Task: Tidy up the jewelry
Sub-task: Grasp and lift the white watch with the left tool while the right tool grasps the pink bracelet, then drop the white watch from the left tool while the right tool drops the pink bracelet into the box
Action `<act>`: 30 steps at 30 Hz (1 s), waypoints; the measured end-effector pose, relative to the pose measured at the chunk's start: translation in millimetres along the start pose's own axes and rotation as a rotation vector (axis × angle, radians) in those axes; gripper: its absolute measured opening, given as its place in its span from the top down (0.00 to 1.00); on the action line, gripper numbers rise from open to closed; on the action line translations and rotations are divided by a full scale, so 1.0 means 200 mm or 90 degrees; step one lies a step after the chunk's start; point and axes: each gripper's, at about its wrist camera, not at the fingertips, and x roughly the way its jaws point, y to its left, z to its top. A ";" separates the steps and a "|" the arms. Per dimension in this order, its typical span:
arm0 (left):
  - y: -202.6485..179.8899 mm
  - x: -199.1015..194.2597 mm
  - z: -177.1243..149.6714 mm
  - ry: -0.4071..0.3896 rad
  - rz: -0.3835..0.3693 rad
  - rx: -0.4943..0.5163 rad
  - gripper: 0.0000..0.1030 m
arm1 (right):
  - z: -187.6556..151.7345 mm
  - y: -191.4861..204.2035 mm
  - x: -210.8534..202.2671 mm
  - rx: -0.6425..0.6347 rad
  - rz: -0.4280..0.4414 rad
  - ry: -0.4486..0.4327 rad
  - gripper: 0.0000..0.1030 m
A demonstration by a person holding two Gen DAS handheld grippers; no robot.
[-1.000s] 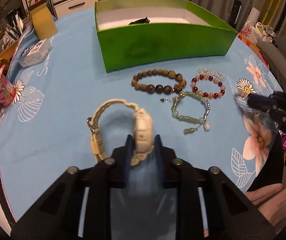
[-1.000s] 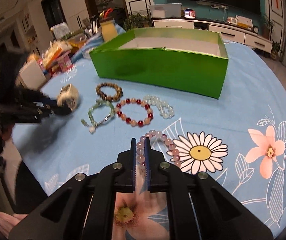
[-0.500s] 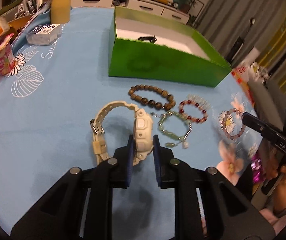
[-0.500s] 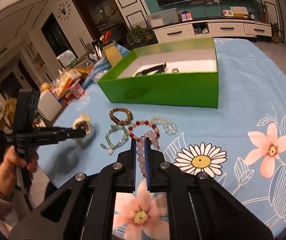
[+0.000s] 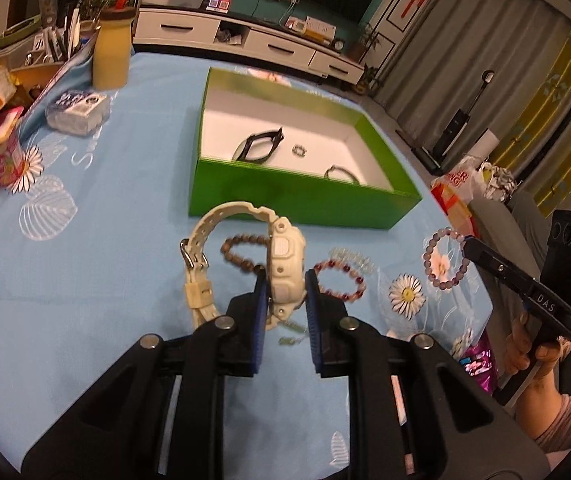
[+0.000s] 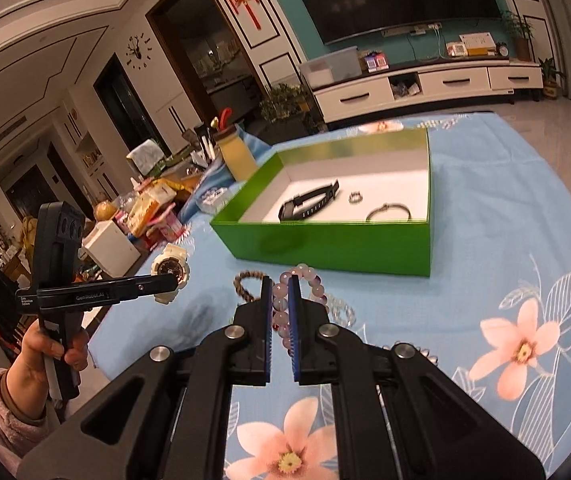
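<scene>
Both claws loaded and lifted, the green box straight ahead of each.

Left wrist view: the left claw (image 5: 284, 294) is clamped on the case of the white watch (image 5: 285, 268), strap looping off to the left, long axis upright between the pads; the green box (image 5: 297, 200) lies directly beyond and slightly right, so the carry runs forward. The brown bead bracelet (image 5: 241, 256) and red bead bracelet (image 5: 339, 280) rest on the counter (image 5: 85, 280) below. A second ago the watch sat on the cloth; now it hangs clear and the box interior shows.

Right wrist view: the right claw (image 6: 280, 312) is closed on the lilac bead bracelet (image 6: 301, 280), with the box ahead and slightly right, about as near as for the left. It has risen since the earlier frame.
</scene>
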 end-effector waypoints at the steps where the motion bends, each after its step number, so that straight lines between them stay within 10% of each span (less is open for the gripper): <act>1: -0.01 0.00 0.02 -0.002 -0.001 0.001 0.83 | 0.01 0.00 0.00 -0.002 -0.001 -0.004 0.93; 30: -0.29 0.42 0.55 0.013 -0.028 0.047 0.83 | 0.45 -0.26 0.16 0.001 -0.052 -0.084 0.93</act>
